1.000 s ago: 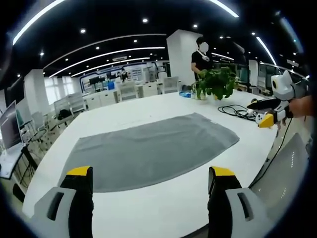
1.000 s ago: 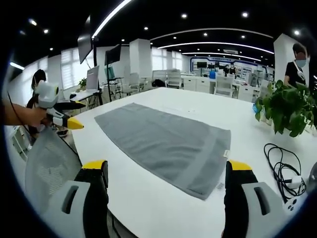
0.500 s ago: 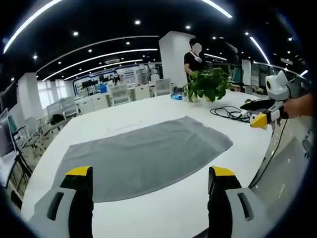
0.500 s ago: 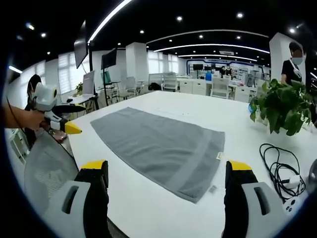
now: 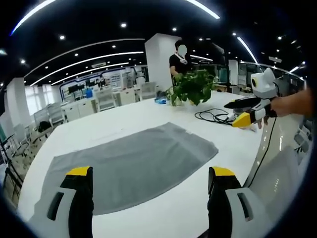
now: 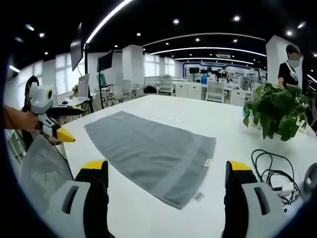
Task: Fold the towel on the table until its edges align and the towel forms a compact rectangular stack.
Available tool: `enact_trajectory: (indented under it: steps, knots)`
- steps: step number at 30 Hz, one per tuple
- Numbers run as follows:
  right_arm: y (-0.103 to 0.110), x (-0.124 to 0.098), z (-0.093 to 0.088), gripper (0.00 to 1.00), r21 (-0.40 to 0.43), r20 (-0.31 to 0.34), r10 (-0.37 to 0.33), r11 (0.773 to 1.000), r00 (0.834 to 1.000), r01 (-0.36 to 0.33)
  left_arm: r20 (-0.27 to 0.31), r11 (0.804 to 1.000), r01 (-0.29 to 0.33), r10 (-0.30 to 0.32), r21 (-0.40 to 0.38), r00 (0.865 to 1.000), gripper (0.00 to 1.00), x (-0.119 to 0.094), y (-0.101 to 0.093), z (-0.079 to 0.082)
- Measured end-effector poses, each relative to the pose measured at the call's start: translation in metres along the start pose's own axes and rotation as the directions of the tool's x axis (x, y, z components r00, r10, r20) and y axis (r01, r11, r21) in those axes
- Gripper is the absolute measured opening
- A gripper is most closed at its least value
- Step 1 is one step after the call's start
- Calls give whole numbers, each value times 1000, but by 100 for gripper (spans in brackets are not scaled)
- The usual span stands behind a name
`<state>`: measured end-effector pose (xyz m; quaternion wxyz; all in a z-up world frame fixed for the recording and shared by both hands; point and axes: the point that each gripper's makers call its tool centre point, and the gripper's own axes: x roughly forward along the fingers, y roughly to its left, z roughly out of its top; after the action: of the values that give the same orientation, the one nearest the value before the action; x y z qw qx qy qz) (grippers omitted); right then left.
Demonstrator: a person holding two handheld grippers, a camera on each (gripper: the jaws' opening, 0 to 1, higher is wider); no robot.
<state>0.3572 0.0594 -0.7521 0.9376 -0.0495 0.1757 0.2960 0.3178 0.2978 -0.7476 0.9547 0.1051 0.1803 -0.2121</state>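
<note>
- The towel [image 5: 129, 166] lay flat and unfolded across the middle of the left gripper view, spread on the white table [image 5: 163, 218].
- No fold had begun; this looked like the approach before a first grasp.
- The left gripper [image 5: 148, 178] stood with jaws apart at the bottom of its frame, holding nothing.
- The right gripper [image 6: 166, 171] was likewise spread and empty, above the towel's near edge.
- A potted plant [image 6: 275, 111] and cable [image 6: 272, 173] sat at right.
- Next, each gripper probably needed to lower onto a corner.
</note>
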Motion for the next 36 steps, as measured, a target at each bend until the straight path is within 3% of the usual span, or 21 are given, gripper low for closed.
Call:
enact_trajectory:
  steps: [9, 20, 24, 29, 36]
  knots:
    - [-22, -9, 17, 99, -20, 23, -28, 999, 999, 29, 30, 996, 84, -85, 42, 996, 99, 21, -32, 29]
    - [-53, -21, 28, 99, -35, 32, -65, 997, 997, 66, 41, 980, 185, -189, 78, 981, 99, 41, -73, 53]
    - [-58, -25, 33, 99, -32, 30, -77, 996, 997, 78, 47, 970, 220, -226, 104, 973, 99, 46, -85, 71]
    - [-67, -24, 39, 99, -32, 22, -91, 995, 996, 91, 54, 950, 276, -287, 147, 957, 99, 52, -104, 87]
    - [-80, -14, 49, 99, -33, 11, -137, 990, 991, 137, 2, 909, 377, -383, 177, 924, 97, 66, -125, 78]
